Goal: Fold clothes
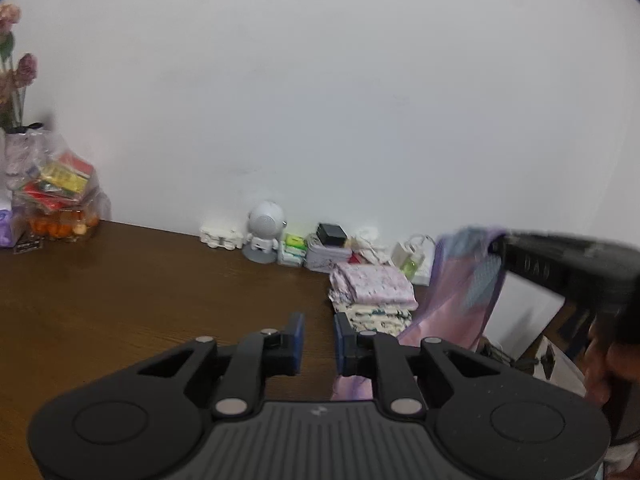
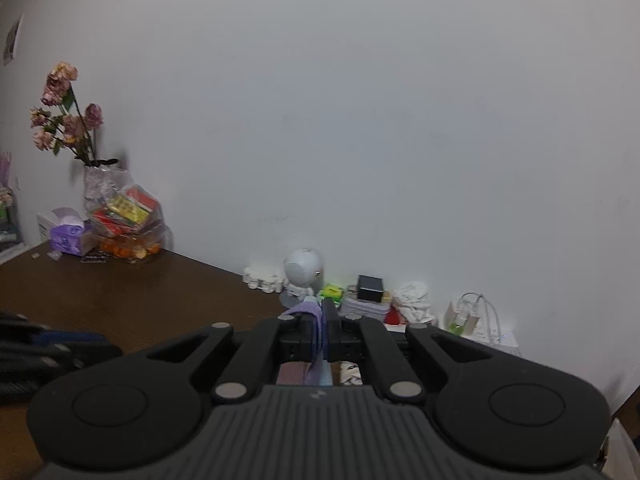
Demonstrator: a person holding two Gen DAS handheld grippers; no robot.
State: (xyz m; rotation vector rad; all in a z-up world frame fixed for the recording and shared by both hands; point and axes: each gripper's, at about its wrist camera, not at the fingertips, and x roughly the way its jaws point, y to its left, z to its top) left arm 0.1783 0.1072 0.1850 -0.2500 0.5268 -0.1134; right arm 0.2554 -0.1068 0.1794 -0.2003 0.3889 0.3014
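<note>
Garment [image 2: 316, 320] pinched between right fingers [image 2: 334, 320], beside empty left fingers [image 1: 298, 340]

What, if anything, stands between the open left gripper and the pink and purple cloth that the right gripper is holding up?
Nothing visible does. The left gripper is open and empty above the brown table. The pink and purple cloth hangs just to its right from the right gripper, shut on it. The folded stack lies farther back.

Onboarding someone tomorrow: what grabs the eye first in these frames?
The pink-purple cloth hanging from the right gripper at the right, whose jaws are shut on it. Beyond it, folded clothes stacked on the brown table. The left gripper has its jaws apart with nothing between them.
</note>
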